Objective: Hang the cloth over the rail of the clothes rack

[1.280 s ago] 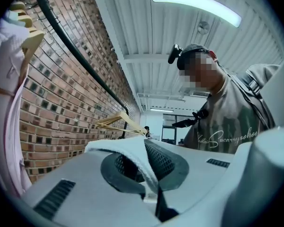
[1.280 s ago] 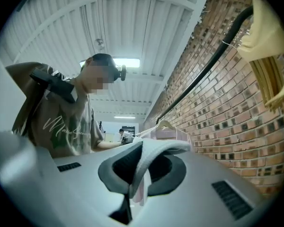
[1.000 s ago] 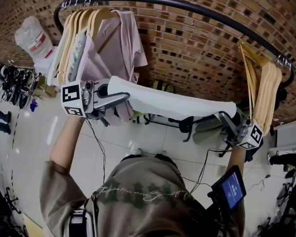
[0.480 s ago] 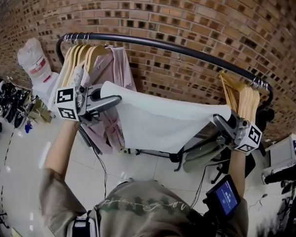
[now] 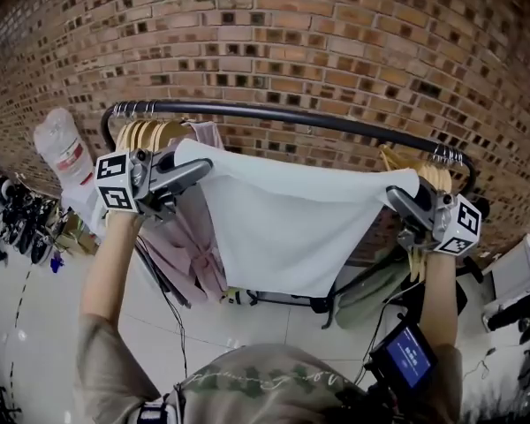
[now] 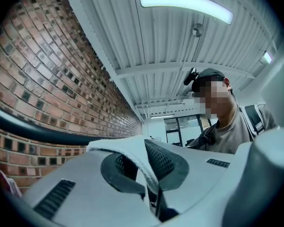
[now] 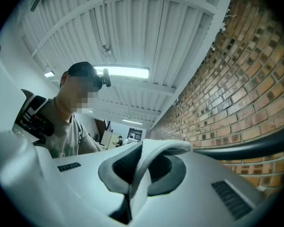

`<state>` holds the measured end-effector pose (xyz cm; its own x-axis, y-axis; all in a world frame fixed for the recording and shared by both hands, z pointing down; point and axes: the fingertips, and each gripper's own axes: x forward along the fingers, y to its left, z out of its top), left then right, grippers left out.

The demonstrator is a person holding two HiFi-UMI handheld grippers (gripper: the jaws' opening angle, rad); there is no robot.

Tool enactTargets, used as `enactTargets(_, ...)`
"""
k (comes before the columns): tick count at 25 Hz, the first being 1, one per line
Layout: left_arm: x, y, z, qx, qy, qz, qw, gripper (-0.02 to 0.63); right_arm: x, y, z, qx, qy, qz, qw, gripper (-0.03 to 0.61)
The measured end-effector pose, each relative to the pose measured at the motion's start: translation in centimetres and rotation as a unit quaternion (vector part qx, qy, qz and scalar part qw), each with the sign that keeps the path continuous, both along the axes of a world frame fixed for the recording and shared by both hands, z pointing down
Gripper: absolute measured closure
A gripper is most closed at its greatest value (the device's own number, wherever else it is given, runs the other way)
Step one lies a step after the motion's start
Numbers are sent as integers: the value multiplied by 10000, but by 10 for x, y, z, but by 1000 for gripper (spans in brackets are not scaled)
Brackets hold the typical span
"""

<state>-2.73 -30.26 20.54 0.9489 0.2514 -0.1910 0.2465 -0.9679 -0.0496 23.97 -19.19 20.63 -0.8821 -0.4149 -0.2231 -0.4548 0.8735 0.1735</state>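
Raised since the earlier frame, left gripper (image 5: 205,163) and right gripper (image 5: 395,193) each clamp an upper corner of the cloth (image 5: 283,228), stretched between them just below the rail (image 5: 291,115). Soft, light and limp, it is probably best held by these corners, edge taut.

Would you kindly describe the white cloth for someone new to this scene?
Before the red brick wall runs a curved black metal rail. Just below it, a plain white cloth stretches between left gripper and right gripper; unlike the pink shirt beside it, it has no hanger.
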Motion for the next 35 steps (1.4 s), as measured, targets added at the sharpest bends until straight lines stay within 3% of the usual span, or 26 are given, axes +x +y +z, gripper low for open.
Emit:
enactTargets(7, 2, -6, -6, 36, -361, 155, 9992, 597, 6, -12, -15, -31, 22, 55, 10000, 563)
enactTargets(15, 13, -22, -47, 231, -148, 362, 9990, 597, 11, -15, -61, 356, -92, 27, 9993, 562)
enactTargets(21, 27, -47, -71, 535, -291, 183, 9980, 597, 24, -34, -84, 392, 46, 174, 9991, 563)
enactTargets(35, 40, -95, -131, 867, -15, -367, 9956, 597, 37, -85, -131, 405, 294, 409, 9979, 561)
